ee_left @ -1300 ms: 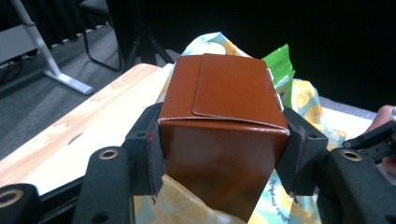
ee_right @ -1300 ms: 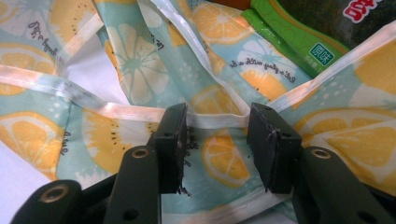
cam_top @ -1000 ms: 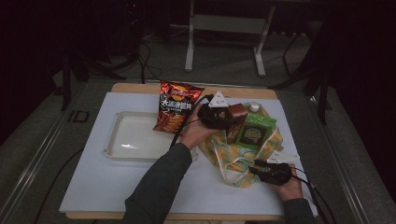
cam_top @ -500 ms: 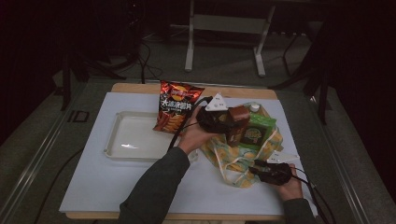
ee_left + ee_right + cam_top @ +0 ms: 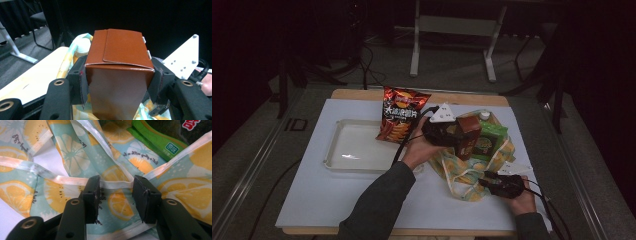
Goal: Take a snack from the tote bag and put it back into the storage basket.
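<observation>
A brown carton (image 5: 468, 131) stands upright over the open lemon-print bag (image 5: 472, 172), and my left gripper (image 5: 457, 137) is shut on its sides. In the left gripper view the carton (image 5: 120, 47) sits squeezed between both pads (image 5: 82, 82). My right gripper (image 5: 488, 178) rests at the bag's near edge. In the right gripper view it (image 5: 115, 192) is open, its jaws astride the bag's white hem (image 5: 113, 184) without pinching it. A green packet (image 5: 490, 136) and a white-capped bottle (image 5: 484, 115) lie in the bag.
A red chip bag (image 5: 401, 117) leans at the back of a clear plastic tray (image 5: 337, 155) on the left. A white mat (image 5: 312, 200) covers the wooden table. Metal stand legs (image 5: 414, 55) and cables lie on the floor beyond.
My left gripper has brought the brown carton slightly nearer and lower over the bag. The right gripper has barely moved.
</observation>
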The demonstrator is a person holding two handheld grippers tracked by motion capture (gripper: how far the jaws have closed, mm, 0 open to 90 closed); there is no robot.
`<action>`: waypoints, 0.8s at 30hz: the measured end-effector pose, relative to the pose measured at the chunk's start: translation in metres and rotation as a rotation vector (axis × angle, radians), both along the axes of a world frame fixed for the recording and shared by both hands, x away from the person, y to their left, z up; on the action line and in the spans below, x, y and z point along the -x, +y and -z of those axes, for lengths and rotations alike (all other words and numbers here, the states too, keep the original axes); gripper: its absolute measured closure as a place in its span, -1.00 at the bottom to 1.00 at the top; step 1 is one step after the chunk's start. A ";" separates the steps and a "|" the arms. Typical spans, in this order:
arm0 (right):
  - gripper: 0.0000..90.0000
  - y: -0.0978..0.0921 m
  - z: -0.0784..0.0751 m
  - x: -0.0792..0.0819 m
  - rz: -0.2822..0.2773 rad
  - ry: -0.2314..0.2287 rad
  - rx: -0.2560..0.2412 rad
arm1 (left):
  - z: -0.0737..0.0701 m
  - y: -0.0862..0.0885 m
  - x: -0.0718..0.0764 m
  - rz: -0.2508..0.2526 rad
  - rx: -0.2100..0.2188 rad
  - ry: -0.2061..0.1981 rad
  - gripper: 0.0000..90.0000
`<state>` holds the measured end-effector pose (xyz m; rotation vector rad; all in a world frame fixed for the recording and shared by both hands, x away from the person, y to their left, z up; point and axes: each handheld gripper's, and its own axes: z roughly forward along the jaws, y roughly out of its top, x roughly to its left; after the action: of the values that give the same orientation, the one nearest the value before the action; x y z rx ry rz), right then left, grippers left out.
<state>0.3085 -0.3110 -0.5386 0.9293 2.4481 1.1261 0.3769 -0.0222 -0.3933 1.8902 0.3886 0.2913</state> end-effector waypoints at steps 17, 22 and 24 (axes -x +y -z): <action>0.28 0.000 0.000 0.000 0.000 0.000 0.002 | -0.027 -0.005 0.020 0.026 0.066 -0.021 -0.06; 0.28 0.000 0.000 0.000 -0.001 0.000 0.002 | -0.033 -0.004 0.027 0.041 0.078 -0.017 -0.06; 0.28 0.000 0.000 0.000 0.000 0.000 0.003 | -0.035 -0.004 0.030 0.047 0.083 -0.020 -0.06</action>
<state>0.3084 -0.3110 -0.5385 0.9282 2.4494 1.1229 0.3470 -0.0257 -0.3584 1.8113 0.3377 0.2588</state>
